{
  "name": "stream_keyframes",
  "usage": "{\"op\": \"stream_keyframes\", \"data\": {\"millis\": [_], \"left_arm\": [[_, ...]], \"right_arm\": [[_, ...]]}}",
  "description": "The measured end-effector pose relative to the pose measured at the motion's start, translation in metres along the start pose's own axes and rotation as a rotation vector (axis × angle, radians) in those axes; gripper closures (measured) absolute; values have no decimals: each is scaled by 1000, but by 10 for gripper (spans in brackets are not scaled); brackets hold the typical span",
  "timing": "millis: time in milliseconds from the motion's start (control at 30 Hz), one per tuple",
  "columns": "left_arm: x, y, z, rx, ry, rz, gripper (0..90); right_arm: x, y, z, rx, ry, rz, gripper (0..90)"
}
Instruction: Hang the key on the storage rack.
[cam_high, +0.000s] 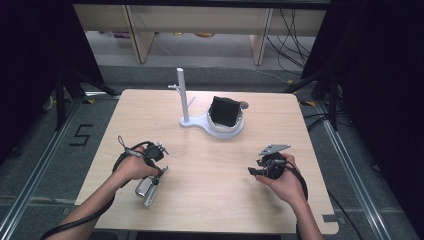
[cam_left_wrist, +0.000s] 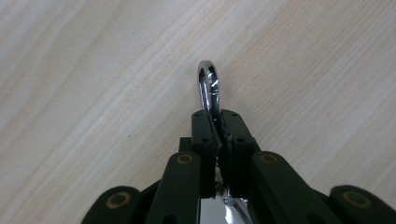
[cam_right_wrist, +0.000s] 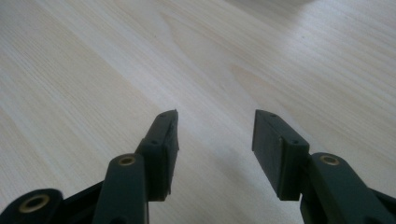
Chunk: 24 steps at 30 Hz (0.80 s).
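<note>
A: Starting at the left, what is the left tool (cam_high: 150, 187) doing?

B: It is sitting near the worktop's (cam_high: 210, 200) eight o'clock edge, pointing toward six o'clock in the high view. Its jaws are clamping a shiny metal clip (cam_left_wrist: 208, 86), pressed nearly together around it. In the left gripper view the rounded loop of the clip is sticking out past the jaw tips toward twelve o'clock, lying low over the wood. The rest of the clip is running back between the jaws and is getting cut off at the bottom edge, so I cannot make out its full shape.

A: And in the high view?

B: There the clip is showing as a small silvery piece under the person's left hand (cam_high: 134, 167), too small to read in detail.

A: Moving to the middle?

B: A white stand (cam_high: 186, 107) with an upright post is sitting toward twelve o'clock, and a black object (cam_high: 225, 111) is resting in its round dish. What that object is, I cannot tell.

A: And the right?

B: The right tool (cam_high: 251, 171) is lying around four o'clock, aiming toward nine o'clock. Its jaws are standing well apart with nothing between them, just bare wood ahead. The right hand (cam_high: 285, 181) is covering much of its body.
</note>
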<state>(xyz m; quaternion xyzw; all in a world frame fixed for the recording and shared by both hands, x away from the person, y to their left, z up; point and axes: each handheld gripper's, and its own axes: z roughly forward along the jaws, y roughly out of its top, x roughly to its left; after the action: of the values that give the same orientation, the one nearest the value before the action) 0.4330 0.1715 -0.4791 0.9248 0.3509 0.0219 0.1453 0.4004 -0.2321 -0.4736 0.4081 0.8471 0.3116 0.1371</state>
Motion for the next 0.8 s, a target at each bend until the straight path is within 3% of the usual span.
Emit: {"op": "stream_keyframes", "data": {"millis": [367, 433, 467, 500, 600, 800], "left_arm": [[-3, -5, 0, -57, 17, -33, 847], [-4, -7, 0, -72, 14, -35, 848], [-5, -8, 0, -85, 11, -28, 848], [-7, -10, 1, -111, 7, -54, 848], [-10, -15, 2, -152, -2, -61, 849], [-9, -25, -5, -217, 8, -33, 849]], "right_arm": [[2, 0, 0, 9, 10, 16, 518], [0, 1, 0, 9, 7, -7, 517], [-1, 0, 1, 6, 3, -17, 518], [-1, 0, 1, 6, 4, -18, 517], [0, 0, 0, 11, 8, 5, 517], [0, 0, 0, 16, 12, 2, 518]]}}
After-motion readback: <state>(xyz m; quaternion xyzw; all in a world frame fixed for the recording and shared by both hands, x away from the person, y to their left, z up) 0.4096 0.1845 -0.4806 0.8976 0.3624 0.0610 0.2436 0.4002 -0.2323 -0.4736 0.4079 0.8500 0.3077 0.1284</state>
